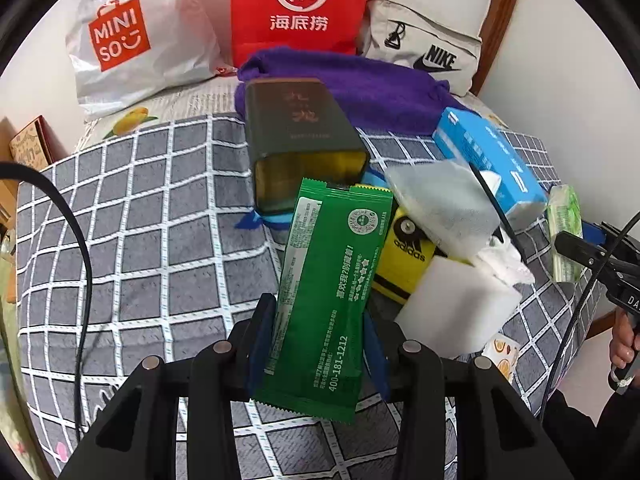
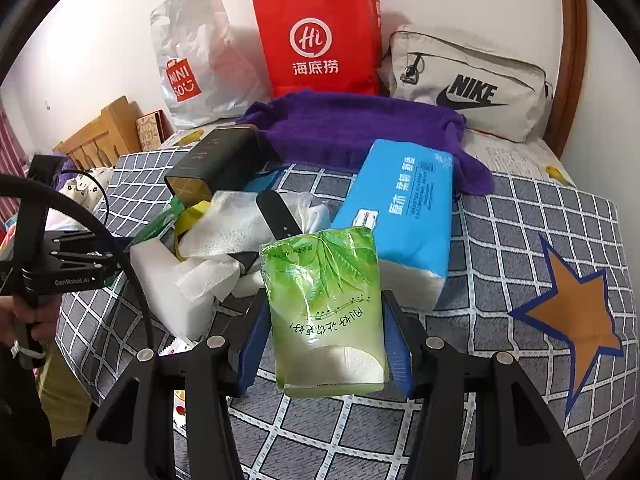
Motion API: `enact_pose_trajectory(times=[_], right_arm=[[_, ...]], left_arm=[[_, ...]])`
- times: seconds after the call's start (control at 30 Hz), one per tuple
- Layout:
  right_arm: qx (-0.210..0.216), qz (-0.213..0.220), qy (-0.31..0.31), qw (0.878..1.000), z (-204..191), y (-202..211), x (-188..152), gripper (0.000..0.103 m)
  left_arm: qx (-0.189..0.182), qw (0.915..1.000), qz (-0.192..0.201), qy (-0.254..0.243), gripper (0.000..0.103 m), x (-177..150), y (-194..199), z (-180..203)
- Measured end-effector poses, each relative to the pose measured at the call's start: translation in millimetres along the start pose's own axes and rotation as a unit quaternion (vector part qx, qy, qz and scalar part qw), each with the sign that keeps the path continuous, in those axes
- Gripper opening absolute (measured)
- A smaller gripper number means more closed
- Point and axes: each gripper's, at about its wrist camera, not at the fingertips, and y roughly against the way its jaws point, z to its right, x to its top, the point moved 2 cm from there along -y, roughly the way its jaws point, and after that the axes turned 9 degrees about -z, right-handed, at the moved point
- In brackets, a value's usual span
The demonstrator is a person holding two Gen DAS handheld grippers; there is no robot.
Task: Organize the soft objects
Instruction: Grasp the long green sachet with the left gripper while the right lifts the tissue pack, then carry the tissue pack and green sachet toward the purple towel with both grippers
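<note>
Both hands are busy on the bed [image 2: 560, 240], which has a grey checked cover. The left gripper [image 1: 318, 344] has its jaws closed on a long green packet [image 1: 332, 300]; the blue pads press on its two long edges near the bottom end, and the rest of the packet sticks up and forward, above the pile. The right gripper [image 2: 326, 340] has its jaws closed on a soft green tissue pack [image 2: 326, 308], one pad on each side, with the pack held just above the cover. Between the two lies the messy pile: a white foam block [image 1: 456, 312], crumpled paper towel [image 2: 224, 240], a yellow bag [image 1: 404, 256], a blue tissue box [image 2: 404, 220] and a dark tin [image 1: 304, 140] lying on its side, open end toward the left camera. Behind them are a purple towel [image 2: 360, 128], a red bag [image 2: 320, 36], a white shopping bag [image 2: 196, 60] and a grey pouch [image 2: 468, 84]. To do this step well, I think each hand should squeeze gently, because both packs are squashy and can slip or crumple. The long packet is held only near one end, so it may swing; move it slowly and keep it clear of the tin. Put each pack down flat on a bare patch of cover, side by side, before letting go.
</note>
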Motion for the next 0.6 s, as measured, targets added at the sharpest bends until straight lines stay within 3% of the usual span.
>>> enact_pose_trajectory(times=[0.27,0.6], right_arm=[[0.013,0.018,-0.003,1.0,0.0,15.2,13.1,0.053],[0.015,0.046,-0.011,0.999,11.3,32.5,51.0,0.053]], left_arm=[[-0.034,0.9987,0.028,0.026,0.039,22.6,20.6,-14.9],[-0.031,0.997,0.053,0.048,0.039,67.3,34.6,-23.4]])
